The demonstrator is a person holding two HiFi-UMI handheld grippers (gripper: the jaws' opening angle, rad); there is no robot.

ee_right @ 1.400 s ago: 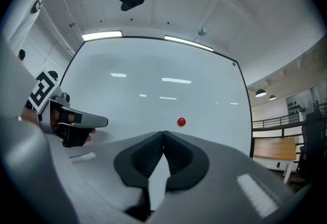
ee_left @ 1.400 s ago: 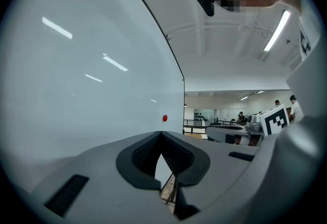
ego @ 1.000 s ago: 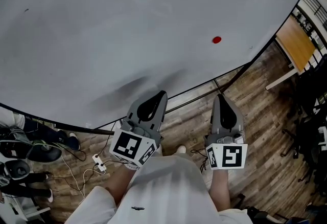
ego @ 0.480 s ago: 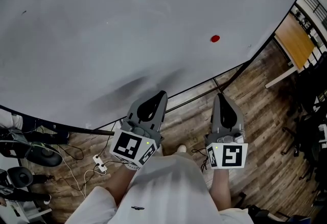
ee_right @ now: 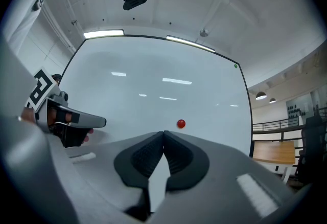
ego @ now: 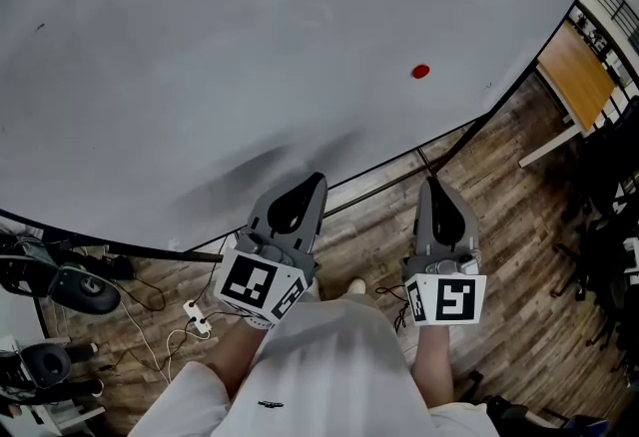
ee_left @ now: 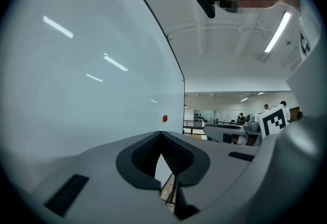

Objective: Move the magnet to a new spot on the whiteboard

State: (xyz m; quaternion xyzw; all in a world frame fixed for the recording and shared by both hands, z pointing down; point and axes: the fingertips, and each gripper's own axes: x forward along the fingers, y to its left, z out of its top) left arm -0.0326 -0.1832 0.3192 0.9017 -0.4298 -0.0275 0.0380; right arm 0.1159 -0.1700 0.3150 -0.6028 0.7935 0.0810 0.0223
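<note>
While both tools are held side by side in front of the person's body, a large whiteboard [ego: 250,46] is seen filling most of the head view, its black lower edge curving across the picture. The magnet [ego: 420,72], small, round and red, is stuck to the board's right part, above that edge and well apart from both tools.

The left gripper [ego: 319,183] is clenched, with its dark pads meeting at the tips and nothing caught between them. The right gripper [ego: 430,186] is likewise pressed shut and empty. Both are pointed roughly level toward the board, short of its surface. In the right gripper view the magnet appears just above the closed jaw tips, so this tool seems to be the one lined up with it. The left tool is angled more along the board, and the magnet is seen from it far off to one side.

Below the board, a wooden floor [ego: 519,255] is shown, with cables [ego: 190,315] to the left and a wooden desk [ego: 579,81] at the far right.

Two stages are fitted equally by this posture: the magnet may be waiting to be fetched from this spot, or it may have been set here at its new spot, with the tools drawn back. Neither can be settled from the magnet's position alone.
</note>
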